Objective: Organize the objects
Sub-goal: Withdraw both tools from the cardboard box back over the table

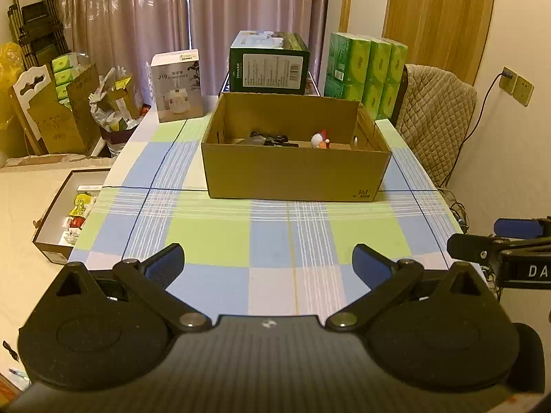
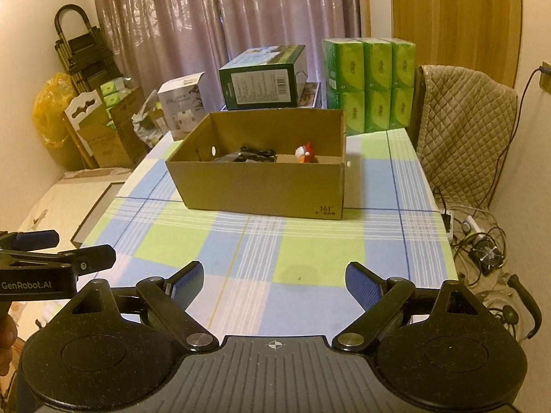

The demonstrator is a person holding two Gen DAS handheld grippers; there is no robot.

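The cardboard box (image 1: 296, 175) near the table's far edge is matt brown corrugated board. The tablecloth (image 1: 268, 230) looks like smooth woven cloth, faintly sheened. The left gripper (image 1: 267, 265) is matt black plastic with bright metal pivots; its pads (image 1: 370, 265) are ribbed blue, perhaps rubber. The tissue packs (image 2: 370, 86) at the far right corner wear glossy film.

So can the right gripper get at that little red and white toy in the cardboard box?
Probably yes. The right gripper is open, the cardboard box has no lid, and the toy is uncovered; only the box's near wall must be cleared.
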